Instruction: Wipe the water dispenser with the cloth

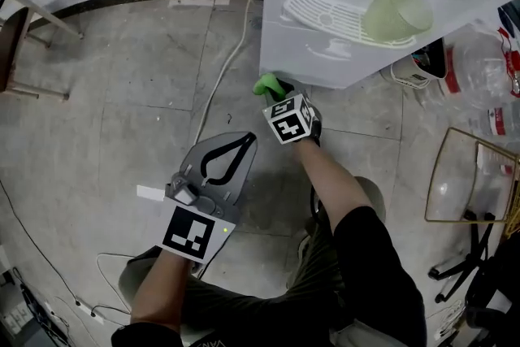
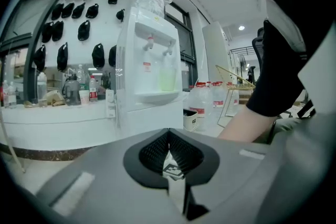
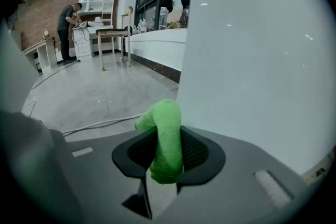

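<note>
- We hold the cloth (image 3: 165,139), a green roll, clamped between the jaws of the right gripper (image 3: 168,160). Its free end stands above the jaw tips, so that fabric rather than plastic should meet the panel.
- In the head view the right gripper (image 1: 275,93) sits at frame centre. The cloth (image 1: 266,83) is at the lower left corner of the water dispenser (image 1: 325,53), which fills the upper right.
- The right gripper view adds the close range: the white side of the water dispenser (image 3: 252,60) stands just beside the cloth. Whether the two touch, we cannot tell.
- The left gripper (image 1: 236,146) is at lower left, well apart from the dispenser. We judge it parked there to leave the wiping arm free.
- The left gripper view shows the left gripper (image 2: 168,136) with its jaws together and nothing between them.
- Only that view shows the water dispenser (image 2: 152,86) from the front, with its taps above a green cup (image 2: 167,80). The head view gives the green cup (image 1: 396,10) from above.
</note>
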The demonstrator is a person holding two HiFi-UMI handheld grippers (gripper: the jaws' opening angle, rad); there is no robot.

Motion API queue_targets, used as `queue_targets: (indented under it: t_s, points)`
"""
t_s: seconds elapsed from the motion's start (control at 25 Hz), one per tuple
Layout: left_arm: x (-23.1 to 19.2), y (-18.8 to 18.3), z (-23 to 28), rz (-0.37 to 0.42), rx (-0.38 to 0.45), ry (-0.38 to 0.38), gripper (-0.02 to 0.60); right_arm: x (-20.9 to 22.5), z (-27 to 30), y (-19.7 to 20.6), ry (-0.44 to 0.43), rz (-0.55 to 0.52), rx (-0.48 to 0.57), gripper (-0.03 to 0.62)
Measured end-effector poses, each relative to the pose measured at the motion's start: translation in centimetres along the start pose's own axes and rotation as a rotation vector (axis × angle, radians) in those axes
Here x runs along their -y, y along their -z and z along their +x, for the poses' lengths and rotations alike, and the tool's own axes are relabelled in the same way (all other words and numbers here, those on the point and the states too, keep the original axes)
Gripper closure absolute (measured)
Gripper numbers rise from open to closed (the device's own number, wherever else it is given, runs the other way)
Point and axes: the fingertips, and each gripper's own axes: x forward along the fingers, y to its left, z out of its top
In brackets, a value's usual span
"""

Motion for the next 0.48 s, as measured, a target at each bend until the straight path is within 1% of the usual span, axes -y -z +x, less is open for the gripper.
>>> queue_targets:
  t_s: [0.08, 0.2, 0.4, 0.48]
  points:
    - [-0.5, -0.2, -0.4, -0.005, 0.006, -0.013, 0.58, -0.6, 1.7, -0.6, 0.017, -0.007, -0.017, 0.479]
    - [-0.8, -0.6, -0.7, 0.0, 0.015, -0.023, 0.58, -0.2, 3.4, 0.1, 0.047, -0.002, -0.076, 0.479]
    - [-0.7, -0.7, -0.2, 0.032, 0.027, 0.004, 0.58, 3.4, 2.4, 3.3, 0.083, 0.002, -0.135, 0.479]
    - [-0.7, -0.2, 0.1, 0.024, 0.011, 0.012, 0.58, 5.4, 1.4, 5.0, 0.102, 0.006, -0.157, 0.479]
